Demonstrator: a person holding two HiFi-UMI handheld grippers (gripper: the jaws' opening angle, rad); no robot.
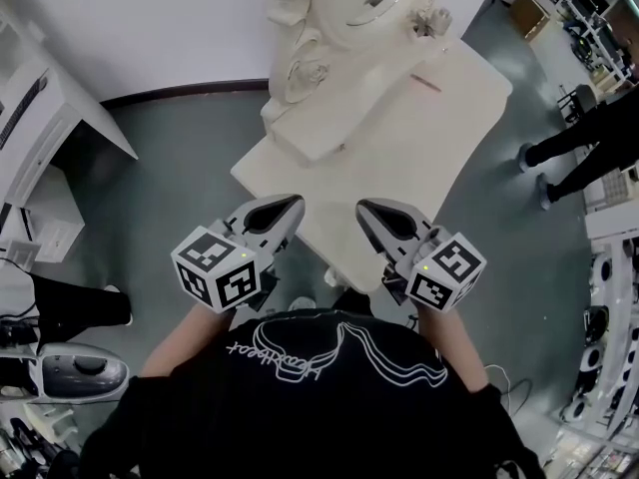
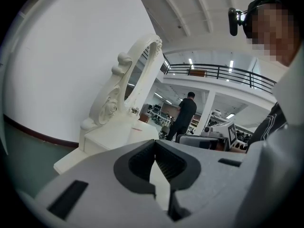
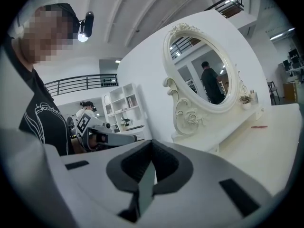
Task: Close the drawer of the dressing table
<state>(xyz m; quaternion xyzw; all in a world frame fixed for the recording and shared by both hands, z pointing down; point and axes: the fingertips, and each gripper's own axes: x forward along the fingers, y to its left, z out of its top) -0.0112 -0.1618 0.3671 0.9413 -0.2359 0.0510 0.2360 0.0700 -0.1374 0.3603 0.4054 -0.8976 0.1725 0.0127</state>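
Observation:
The white dressing table [image 1: 399,148] stands in front of me, its oval mirror [image 1: 369,8] at the far end. No view shows its drawer; the front lies under the near edge of the tabletop. My left gripper [image 1: 293,204] and right gripper [image 1: 365,209] hover side by side over that near edge, both shut with nothing between the jaws. In the left gripper view the left gripper [image 2: 154,144] points along the table [image 2: 118,137] toward the mirror [image 2: 137,80]. In the right gripper view the right gripper [image 3: 151,144] faces the mirror [image 3: 204,75] across the tabletop [image 3: 266,146].
A thin pink stick [image 1: 427,84] and a small plant pot [image 1: 431,20] sit on the far tabletop. A person [image 1: 579,138] stands on the floor to the right. White shelving [image 1: 40,138] is at the left, and equipment [image 1: 70,372] sits low at the left.

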